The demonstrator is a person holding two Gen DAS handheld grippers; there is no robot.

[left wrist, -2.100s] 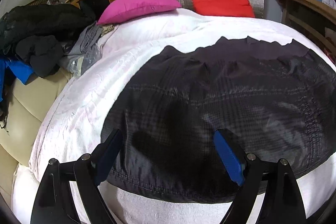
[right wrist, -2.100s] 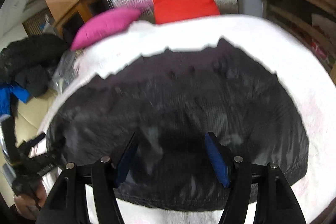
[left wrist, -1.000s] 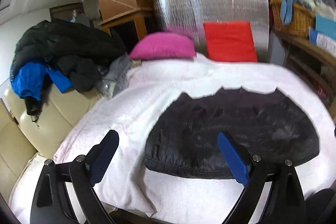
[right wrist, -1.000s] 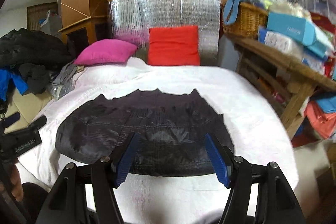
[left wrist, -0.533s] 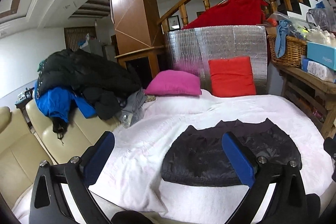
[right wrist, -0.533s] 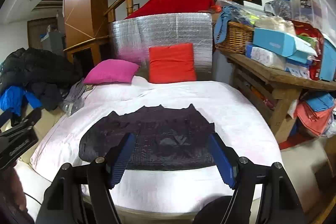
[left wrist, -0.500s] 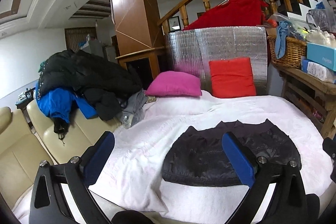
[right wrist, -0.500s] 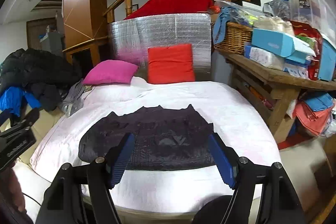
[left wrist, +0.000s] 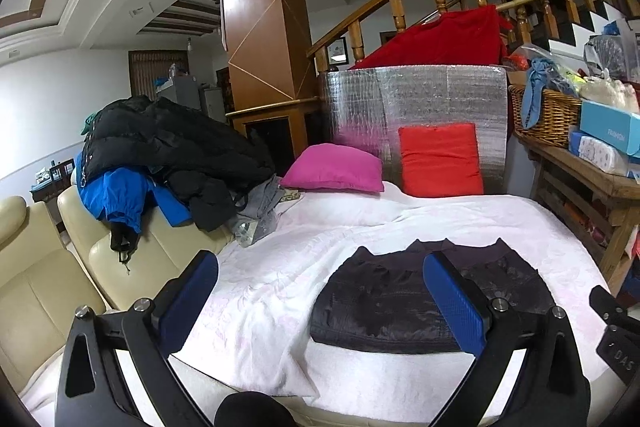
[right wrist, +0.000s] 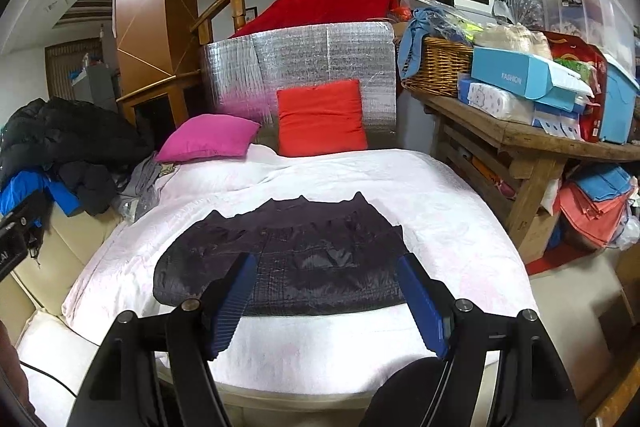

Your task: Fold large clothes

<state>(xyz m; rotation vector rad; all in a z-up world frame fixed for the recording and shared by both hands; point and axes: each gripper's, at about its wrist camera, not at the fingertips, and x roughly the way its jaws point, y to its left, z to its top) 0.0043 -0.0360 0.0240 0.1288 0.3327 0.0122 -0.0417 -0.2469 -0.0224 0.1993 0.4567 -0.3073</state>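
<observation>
One black quilted garment (right wrist: 288, 259), folded flat, glossy, on white blanket (right wrist: 440, 211)

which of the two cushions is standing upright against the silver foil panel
The red cushion stands upright, leaning on the silver foil panel. The pink cushion, to its left, lies flat on the white blanket.
</observation>
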